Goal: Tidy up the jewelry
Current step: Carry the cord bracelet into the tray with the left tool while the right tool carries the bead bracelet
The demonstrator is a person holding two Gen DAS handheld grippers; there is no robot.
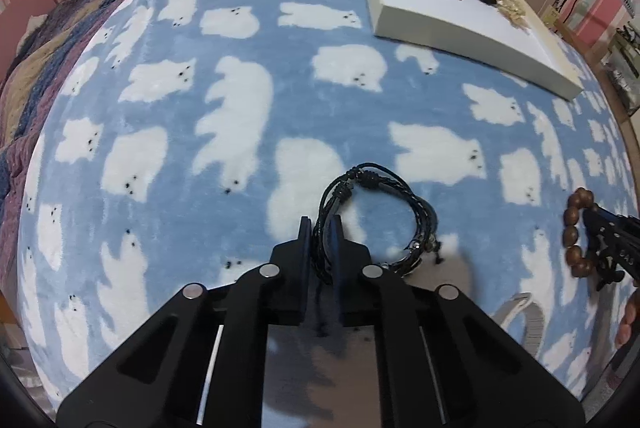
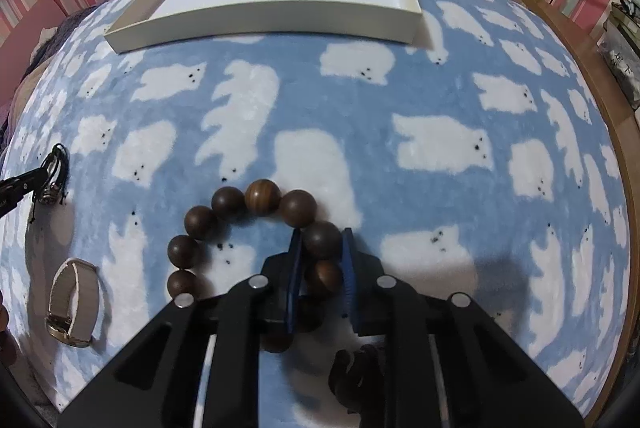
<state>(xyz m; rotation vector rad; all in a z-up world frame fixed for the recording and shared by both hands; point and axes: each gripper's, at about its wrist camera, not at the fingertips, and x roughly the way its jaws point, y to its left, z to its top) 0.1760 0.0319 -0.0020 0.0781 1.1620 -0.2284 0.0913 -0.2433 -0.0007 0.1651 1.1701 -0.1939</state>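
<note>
A black braided cord bracelet (image 1: 400,188) lies on the blue blanket, and my left gripper (image 1: 322,228) is shut on its near-left side. The right wrist view shows the same bracelet (image 2: 56,172) at the far left. A bracelet of large brown wooden beads (image 2: 262,196) rests on the blanket, with my right gripper (image 2: 320,240) shut on one bead on its right side. Those beads (image 1: 572,224) also appear at the right edge of the left wrist view. A white shallow tray (image 2: 260,24) at the far side holds several pendants, a black scrunchie and a cream fabric flower.
A wristwatch with a beige strap (image 2: 74,304) lies on the blanket between the two grippers. Dark beads (image 2: 360,368) hang below my right gripper. Pink striped walls, white cupboards and a wooden edge (image 2: 592,80) border the bed.
</note>
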